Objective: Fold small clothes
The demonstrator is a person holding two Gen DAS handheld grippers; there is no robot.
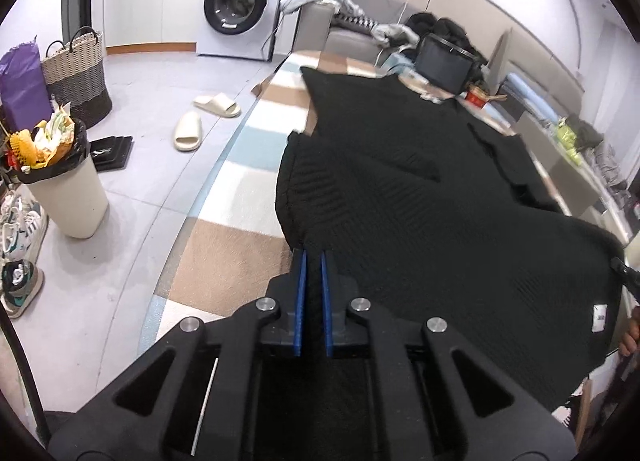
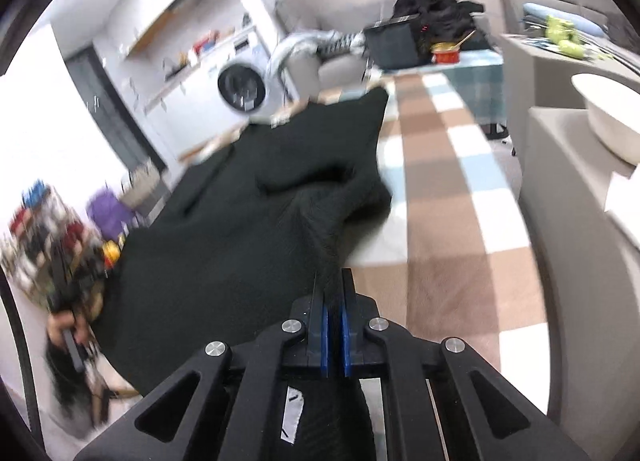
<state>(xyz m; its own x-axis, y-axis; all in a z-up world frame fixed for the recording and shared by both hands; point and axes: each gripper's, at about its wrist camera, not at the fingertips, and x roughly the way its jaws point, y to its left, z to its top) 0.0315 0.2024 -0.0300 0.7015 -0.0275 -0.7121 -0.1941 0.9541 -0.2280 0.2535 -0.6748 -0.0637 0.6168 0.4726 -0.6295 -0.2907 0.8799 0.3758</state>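
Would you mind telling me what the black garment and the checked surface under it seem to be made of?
Garment: apparently a ribbed knit, matte; fine parallel ridges show near the left tongs. Checked surface: probably a short-pile rug, with a fuzzy, non-shiny texture.

Garment lies on the rug; washing machine behind (slippers left).

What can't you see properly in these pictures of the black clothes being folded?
- Left wrist view: the near edge of the black garment is hidden behind the left gripper, so the pinched part cannot be made out.
- Left wrist view: the white tag is too small to read.
- Right wrist view: motion blur smears the cluttered shelf beyond recognition.
- Right wrist view: the right gripper covers its hold on the cloth.
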